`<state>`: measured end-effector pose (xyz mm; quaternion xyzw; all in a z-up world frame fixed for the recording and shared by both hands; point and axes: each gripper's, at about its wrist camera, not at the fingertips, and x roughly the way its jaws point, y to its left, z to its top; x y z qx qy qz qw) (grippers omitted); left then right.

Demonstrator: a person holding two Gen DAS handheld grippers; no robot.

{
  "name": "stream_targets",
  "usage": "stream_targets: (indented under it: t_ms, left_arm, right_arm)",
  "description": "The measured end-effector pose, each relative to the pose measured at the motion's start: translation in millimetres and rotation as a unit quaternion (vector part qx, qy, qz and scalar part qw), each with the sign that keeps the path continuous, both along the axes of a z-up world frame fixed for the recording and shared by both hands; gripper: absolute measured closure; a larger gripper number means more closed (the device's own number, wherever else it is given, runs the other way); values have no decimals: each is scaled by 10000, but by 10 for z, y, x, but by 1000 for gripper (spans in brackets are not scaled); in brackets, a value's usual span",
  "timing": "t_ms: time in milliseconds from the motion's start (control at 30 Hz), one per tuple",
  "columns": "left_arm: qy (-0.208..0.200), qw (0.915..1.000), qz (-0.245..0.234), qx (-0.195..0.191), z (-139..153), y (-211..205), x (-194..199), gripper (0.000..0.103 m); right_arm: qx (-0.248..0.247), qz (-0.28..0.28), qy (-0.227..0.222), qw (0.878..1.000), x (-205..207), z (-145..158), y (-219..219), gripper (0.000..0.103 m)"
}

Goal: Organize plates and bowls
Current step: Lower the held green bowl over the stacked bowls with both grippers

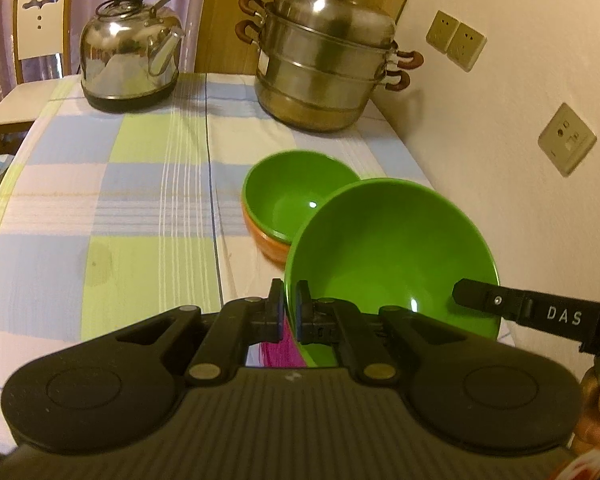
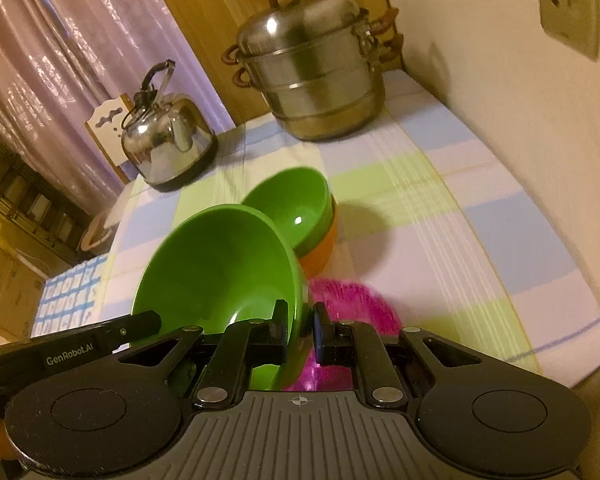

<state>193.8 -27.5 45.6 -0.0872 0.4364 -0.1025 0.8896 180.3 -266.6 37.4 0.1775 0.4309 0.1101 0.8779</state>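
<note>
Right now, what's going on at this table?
A person with a gripper in each hand holds one large green bowl tilted above the checked tablecloth. The left gripper and the right gripper each pinch its rim on opposite sides. Just beyond sits a smaller green bowl nested in an orange bowl. Something pink lies under the held bowl.
</note>
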Motion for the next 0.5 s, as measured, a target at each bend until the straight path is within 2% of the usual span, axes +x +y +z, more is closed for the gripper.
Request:
stream_targets:
  t_ms: [267,500]
  left_arm:
    - [-89,9999,48,-21,141,11,521,99]
    - [-29,10000,90,-18,156,16,1087,99]
  right_arm:
    - [23,69,-73,9999,494,116,-9,91]
    - [96,92,65,9999,1089,84,-28,91]
